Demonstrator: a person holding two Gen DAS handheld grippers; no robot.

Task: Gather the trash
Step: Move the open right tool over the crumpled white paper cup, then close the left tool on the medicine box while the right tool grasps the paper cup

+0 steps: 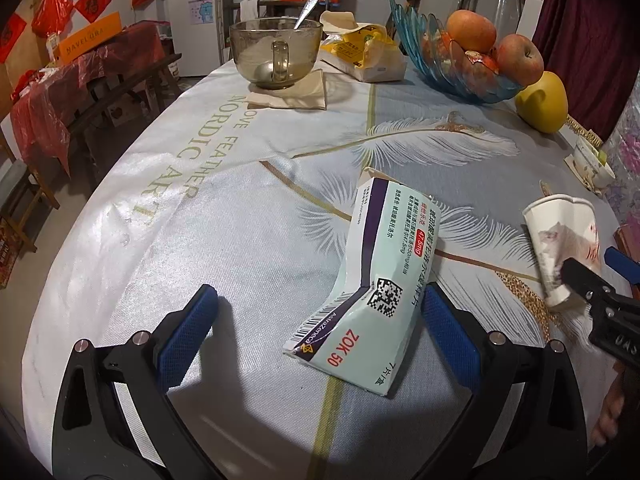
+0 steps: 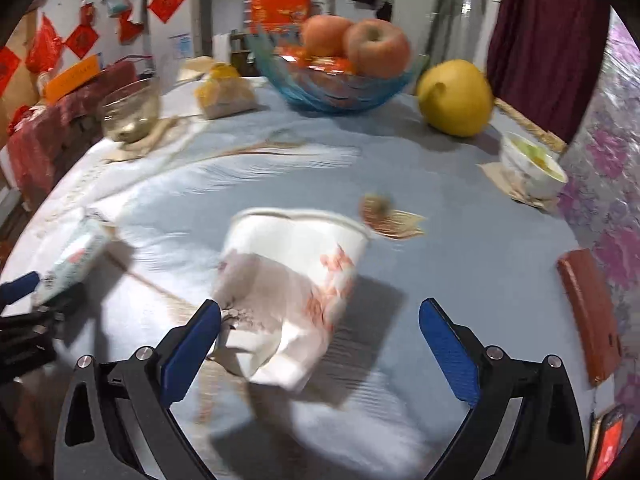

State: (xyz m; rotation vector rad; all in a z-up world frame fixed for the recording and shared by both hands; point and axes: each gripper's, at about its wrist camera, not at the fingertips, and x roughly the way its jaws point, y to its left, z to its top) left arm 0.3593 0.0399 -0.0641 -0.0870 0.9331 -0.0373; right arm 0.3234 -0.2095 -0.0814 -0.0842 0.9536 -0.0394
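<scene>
1. Feather-printed cloth is covering the table (image 1: 240, 208), and red paper decorations are hanging on the far wall behind it.
2. Nearest on the left, the left gripper (image 1: 320, 312) is standing with its blue pads spread wide, and a bent medicine box (image 1: 372, 276) is lying on the cloth between them, leaning against the right pad while well clear of the left one.
3. Nearest on the right, the right gripper (image 2: 320, 328) is also gaping wide around a crumpled paper cup (image 2: 292, 292) lying on its side, rim pointing away; the cup is touching the left pad, though blur is hiding whether it is resting flat.
4. Right of the cup, a red wallet-like case (image 2: 588, 316) is lying near the table edge.
5. Farther right, a small white bowl (image 2: 532, 168) is sitting on a napkin.
6. Far left, a glass bowl with a spoon (image 1: 276, 52) is standing on another napkin.
7. Far right, a blue glass fruit bowl (image 1: 456, 68) is holding apples, with a yellow pomelo (image 1: 544, 100) just beside it.
</scene>
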